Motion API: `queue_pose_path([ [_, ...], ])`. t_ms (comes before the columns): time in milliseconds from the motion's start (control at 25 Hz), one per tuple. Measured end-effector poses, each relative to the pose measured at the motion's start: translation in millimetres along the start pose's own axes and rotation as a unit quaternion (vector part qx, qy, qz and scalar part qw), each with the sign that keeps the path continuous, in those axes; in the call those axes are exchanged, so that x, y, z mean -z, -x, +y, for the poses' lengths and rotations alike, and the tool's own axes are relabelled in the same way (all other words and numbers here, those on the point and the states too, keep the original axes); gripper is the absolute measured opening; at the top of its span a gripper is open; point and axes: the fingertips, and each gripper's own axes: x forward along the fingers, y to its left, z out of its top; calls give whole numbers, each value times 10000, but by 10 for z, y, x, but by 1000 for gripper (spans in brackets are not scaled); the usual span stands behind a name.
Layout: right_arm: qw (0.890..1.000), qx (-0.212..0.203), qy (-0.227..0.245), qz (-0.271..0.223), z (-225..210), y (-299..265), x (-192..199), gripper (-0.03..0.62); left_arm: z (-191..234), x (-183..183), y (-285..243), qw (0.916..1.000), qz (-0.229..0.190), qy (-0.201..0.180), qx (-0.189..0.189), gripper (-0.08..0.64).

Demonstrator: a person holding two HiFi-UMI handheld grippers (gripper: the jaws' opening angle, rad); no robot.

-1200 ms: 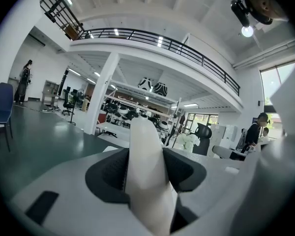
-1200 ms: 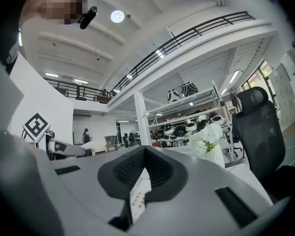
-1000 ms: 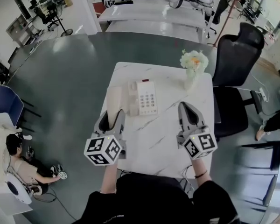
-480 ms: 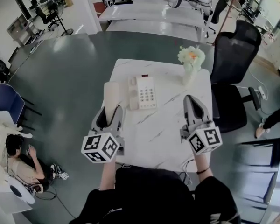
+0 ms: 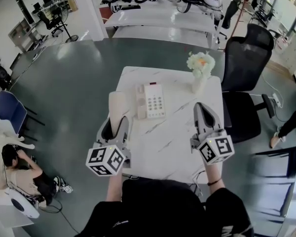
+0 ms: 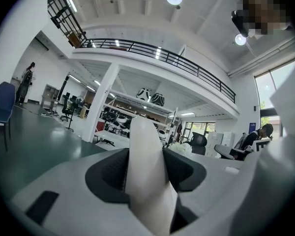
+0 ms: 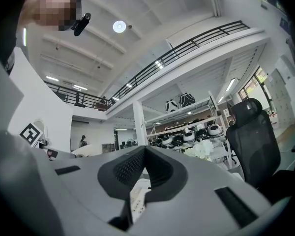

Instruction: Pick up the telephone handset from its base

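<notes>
The cream telephone handset (image 5: pixel 117 102) is off its base, clamped between the jaws of my left gripper (image 5: pixel 116 121) and held over the table's left edge. In the left gripper view the handset (image 6: pixel 146 176) fills the gap between the dark pads, sticking out forward. The white phone base (image 5: pixel 153 100) with its keypad lies on the marble table (image 5: pixel 167 142), just right of the handset. My right gripper (image 5: pixel 203 110) hovers over the table's right side, jaws shut with nothing in them; its tips (image 7: pixel 145 149) meet, and the phone base (image 7: pixel 137 198) shows below them.
A vase of pale flowers (image 5: pixel 201 69) stands at the table's far right corner. A black office chair (image 5: pixel 246 73) is beside the table on the right. A blue chair (image 5: pixel 7 110) and a person on the floor (image 5: pixel 19 174) are at the left.
Both grippers have lifted a little. The left one has drawn the handset slightly further left of the base. Neither grip has changed.
</notes>
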Motion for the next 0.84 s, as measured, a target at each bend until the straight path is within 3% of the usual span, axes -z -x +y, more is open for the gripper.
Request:
queue_pose_path([
  [840,9998,30,193,64,-16,17,27,-9,33,12,19,10000,0,0,-26,206],
])
